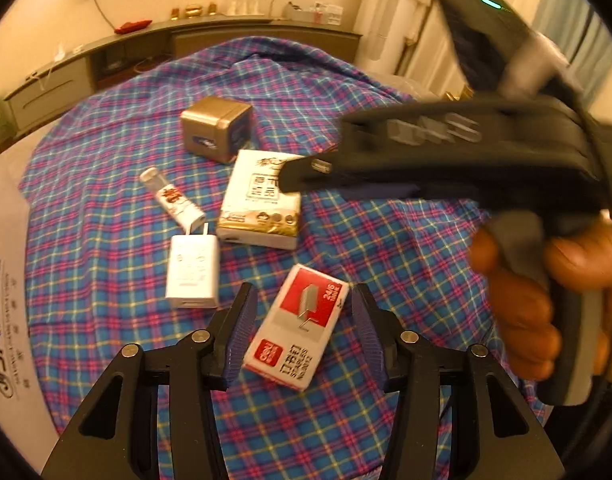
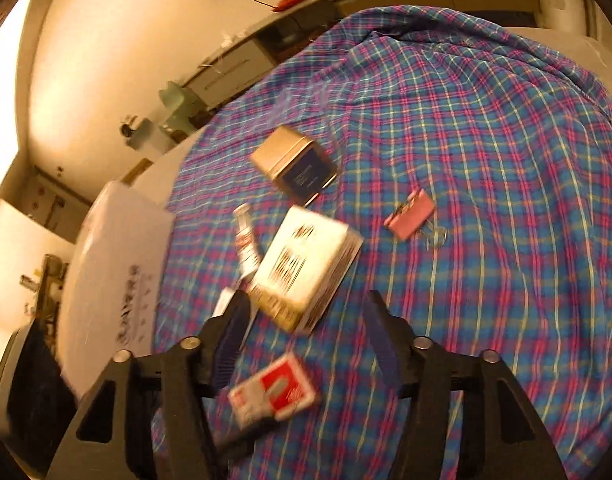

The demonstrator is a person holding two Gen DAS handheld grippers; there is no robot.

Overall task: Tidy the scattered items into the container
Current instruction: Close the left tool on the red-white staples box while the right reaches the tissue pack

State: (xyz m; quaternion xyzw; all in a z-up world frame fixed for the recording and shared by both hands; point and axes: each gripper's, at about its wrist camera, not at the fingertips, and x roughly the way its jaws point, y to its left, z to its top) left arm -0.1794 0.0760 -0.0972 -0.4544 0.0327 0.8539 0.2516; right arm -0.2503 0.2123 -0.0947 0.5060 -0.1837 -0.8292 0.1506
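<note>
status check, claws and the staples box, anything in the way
Left claw open, straddling staples box, pads clear. Right claw open, empty, above tissue pack. White charger close alongside.

The right wrist view is motion-blurred: print on the staple box (image 2: pixel 273 400) and tissue pack (image 2: pixel 306 268) is unreadable

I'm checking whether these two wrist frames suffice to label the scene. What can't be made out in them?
- Pink binder clip: right wrist view only, blurred; in the left wrist view the right gripper blocks that area.
- White wall charger: in the right wrist view mostly behind a finger.
- Red-and-white staples box: print smeared by motion blur in the right wrist view.
- White container: cut off by the edge; inside unseen.
</note>
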